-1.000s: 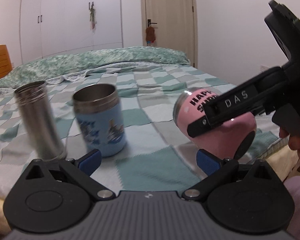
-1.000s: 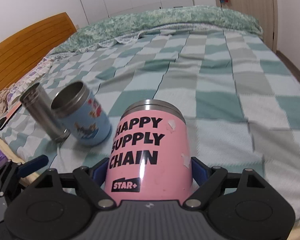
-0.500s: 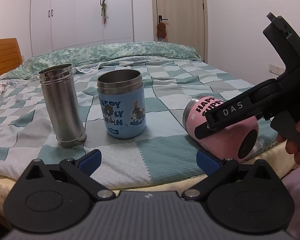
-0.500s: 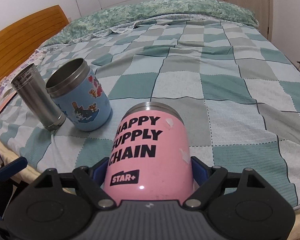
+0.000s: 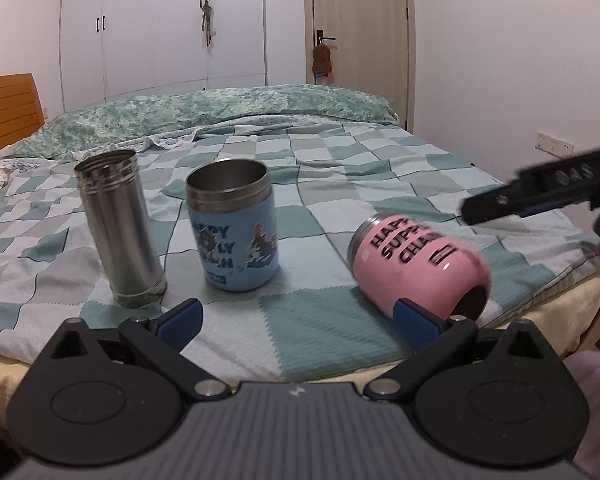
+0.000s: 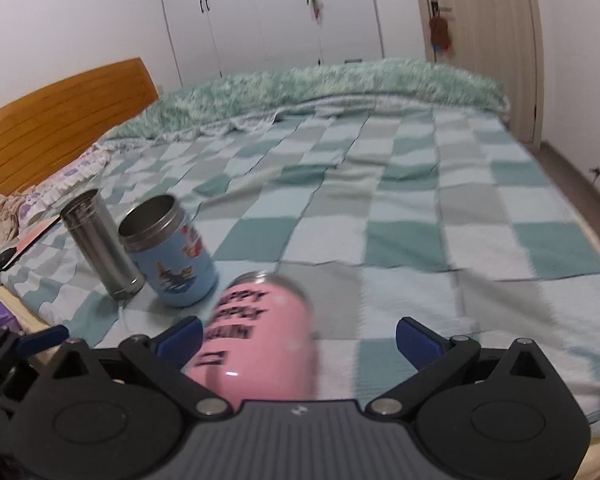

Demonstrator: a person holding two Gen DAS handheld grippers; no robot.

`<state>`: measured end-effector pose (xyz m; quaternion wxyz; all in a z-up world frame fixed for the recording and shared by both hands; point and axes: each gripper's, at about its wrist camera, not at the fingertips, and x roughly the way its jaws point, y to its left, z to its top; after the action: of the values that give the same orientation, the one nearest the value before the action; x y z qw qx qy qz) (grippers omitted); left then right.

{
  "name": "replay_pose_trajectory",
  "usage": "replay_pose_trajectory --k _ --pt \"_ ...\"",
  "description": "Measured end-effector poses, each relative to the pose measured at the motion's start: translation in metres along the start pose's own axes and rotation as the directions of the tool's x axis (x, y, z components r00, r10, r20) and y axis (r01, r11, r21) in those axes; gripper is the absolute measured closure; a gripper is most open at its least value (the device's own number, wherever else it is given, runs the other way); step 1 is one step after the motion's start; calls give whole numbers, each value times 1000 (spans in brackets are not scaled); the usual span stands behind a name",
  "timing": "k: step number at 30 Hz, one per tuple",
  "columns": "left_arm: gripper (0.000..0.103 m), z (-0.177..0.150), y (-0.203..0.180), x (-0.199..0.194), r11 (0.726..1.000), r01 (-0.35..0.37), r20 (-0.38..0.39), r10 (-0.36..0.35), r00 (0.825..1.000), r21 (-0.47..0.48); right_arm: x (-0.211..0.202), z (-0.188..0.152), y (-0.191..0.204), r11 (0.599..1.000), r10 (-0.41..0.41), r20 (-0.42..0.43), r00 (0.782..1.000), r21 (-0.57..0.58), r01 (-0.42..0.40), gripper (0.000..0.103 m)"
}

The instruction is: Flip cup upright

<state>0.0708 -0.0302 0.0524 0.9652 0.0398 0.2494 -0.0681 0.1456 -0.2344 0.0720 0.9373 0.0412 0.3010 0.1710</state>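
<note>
1. A bed (image 5: 340, 184) with a green checked blanket fills the middle of both views; white wardrobe doors (image 5: 160, 28) stand behind.
2. The pink cup (image 5: 416, 268) lies on its side, lower right of the left view, near the bed's edge.
3. A blue cup (image 5: 232, 236) and a steel flask (image 5: 120, 232) stand upright left of it.
4. The left hand-held gripper (image 5: 296, 320) is released, holding nothing.
5. The right hand-held gripper (image 6: 298, 338) is spread wide, the cup lying free by its left finger.
</note>
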Motion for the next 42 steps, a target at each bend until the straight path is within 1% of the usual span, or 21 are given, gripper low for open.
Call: replay_pose_trajectory --k 3,7,10,14,17,20,23,25,30,33,35,36,37,39,41,42 --pt "0 12 -10 3 999 -35 -20 35 999 -10 -9 -3 -21 999 -34 18 999 -33 35 0" --pt "0 30 -27 11 999 -8 -59 6 998 -34 -9 -12 -43 992 -68 10 998 -103 69 0" --pt "0 42 -42 22 999 9 -99 -12 995 -35 -5 -18 -56 989 -68 4 998 -129 68 0" --pt "0 54 -59 43 999 23 -170 -31 985 -48 2 -22 -73 988 -63 2 998 -139 63 0" --pt "0 62 -70 60 998 21 -233 -34 972 -58 8 -22 -83 988 -53 1 999 -143 52 0" --pt "0 68 -75 78 998 7 -306 -27 952 -68 15 -22 -91 987 -43 -2 999 -156 42 0" --pt "0 75 -79 96 996 -12 -385 -22 923 -85 21 -21 -99 986 -28 -7 1000 -163 27 0" --pt "0 78 -80 107 996 -18 -423 -21 906 -87 26 -20 -103 986 -20 -10 1000 -168 18 0" --pt "0 85 -84 123 998 -55 -458 31 888 -39 37 -18 -111 984 -2 -12 1000 -179 0 0" --pt "0 86 -86 132 998 -57 -487 39 872 -24 44 -18 -114 985 10 -12 1000 -173 -12 0" --pt "0 87 -86 138 998 -53 -503 31 863 -30 47 -18 -116 985 19 -12 1000 -169 -21 0" --pt "0 88 -87 142 998 -52 -515 27 857 -34 49 -18 -117 986 22 -13 1000 -167 -24 0" --pt "2 87 -88 146 998 -52 -530 28 848 -29 50 -18 -117 986 24 -15 1000 -165 -26 0" --pt "10 85 -90 154 998 -55 -564 38 825 -13 53 -18 -117 986 30 -16 999 -163 -32 0" --pt "10 82 -88 159 999 -44 -595 19 804 -27 53 -18 -117 986 35 -15 999 -162 -37 0" --pt "10 82 -86 161 999 -41 -598 11 801 -36 53 -18 -117 986 34 -15 999 -162 -36 0"
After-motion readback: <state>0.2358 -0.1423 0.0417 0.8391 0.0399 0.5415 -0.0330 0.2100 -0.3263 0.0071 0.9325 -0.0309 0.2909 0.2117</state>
